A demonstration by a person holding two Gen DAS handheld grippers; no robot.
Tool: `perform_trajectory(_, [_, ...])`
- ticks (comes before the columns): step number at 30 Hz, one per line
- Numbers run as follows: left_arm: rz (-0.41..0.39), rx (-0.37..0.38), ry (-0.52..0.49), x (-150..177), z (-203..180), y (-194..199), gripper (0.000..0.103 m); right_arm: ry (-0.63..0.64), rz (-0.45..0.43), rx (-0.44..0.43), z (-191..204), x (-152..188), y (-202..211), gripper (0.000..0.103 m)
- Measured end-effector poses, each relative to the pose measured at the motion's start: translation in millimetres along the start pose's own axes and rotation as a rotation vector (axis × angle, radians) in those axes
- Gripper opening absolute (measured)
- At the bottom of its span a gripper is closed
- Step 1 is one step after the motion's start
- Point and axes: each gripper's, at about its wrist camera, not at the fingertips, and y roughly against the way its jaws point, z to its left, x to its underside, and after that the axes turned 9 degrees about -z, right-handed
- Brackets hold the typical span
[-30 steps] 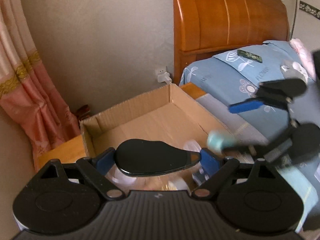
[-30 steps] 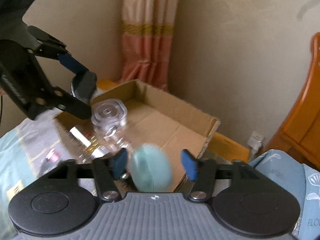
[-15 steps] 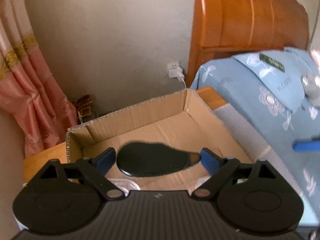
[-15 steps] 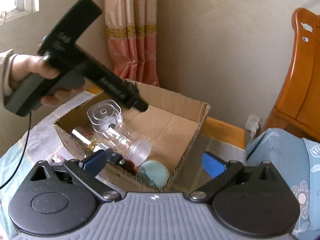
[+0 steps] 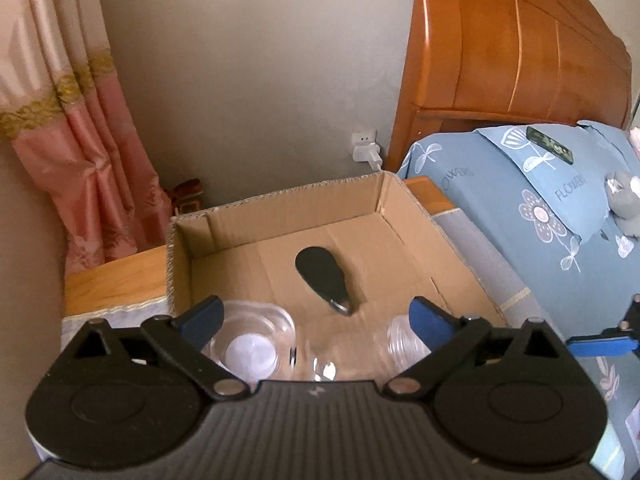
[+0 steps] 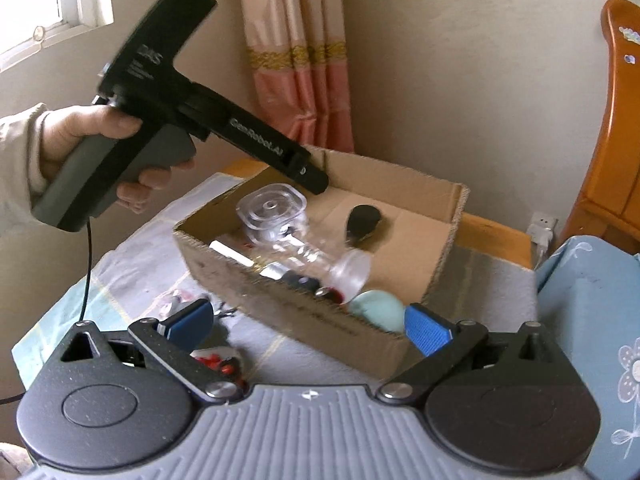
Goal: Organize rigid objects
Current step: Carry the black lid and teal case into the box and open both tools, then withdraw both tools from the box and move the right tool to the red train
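An open cardboard box [image 5: 280, 208] [image 6: 440, 240] stands on the bed. A black teardrop-shaped object [image 5: 322, 276] [image 6: 362, 220] lies on its floor. Clear plastic containers [image 5: 250, 344] [image 6: 272, 216] lie at the box's near side, and a pale teal egg-shaped object [image 6: 378, 306] rests in its near corner. My left gripper [image 5: 316, 320] is open and empty above the box's near edge. My right gripper [image 6: 308, 326] is open and empty, in front of the box.
A wooden headboard [image 5: 512, 60] and a blue floral pillow [image 5: 540, 200] lie to the right. A pink curtain [image 5: 60, 140] hangs at left. Small items [image 6: 216, 360] lie on the cover in front of the box. A wall socket [image 5: 366, 148] sits behind the box.
My left gripper opened and the black object dropped onto the box floor. My right gripper let go of the teal egg into the box and drew back.
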Motion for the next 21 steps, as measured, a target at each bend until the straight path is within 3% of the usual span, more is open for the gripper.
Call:
perform_trajectory(3, [-0.042,-0.086,0.022,11.4,-2.0,20.5,0.1,-0.027,0.016,0.008,9.6,7.0,0.0,0.103])
perform_trajectory(6, [-0.07,-0.123,0.021,27.1,-3.2,38.2,0.1,-0.027,0.024,0.025,23.1,16.9,0.7,0.103])
perform_trajectory(11, [-0.086,-0.144,0.065,69.9,4.5,56.2,0.102,-0.024,0.042,0.033,41.4,37.8,1.1,0.103])
perform_trajectory(13, [-0.081,-0.186,0.09,90.2,8.7,59.4,0.102,-0.005,0.05,0.055,47.7,46.8,0.8,0.103])
perform_trajectory(17, [-0.083,-0.237,0.064,120.6,7.9,71.0,0.102,-0.003,0.082,0.058,57.0,57.7,-6.6,0.103])
perform_trajectory(21, [-0.108,-0.238,0.067,145.6,7.9,83.5,0.102,0.008,0.106,0.086,63.0,65.3,-16.3,0.103])
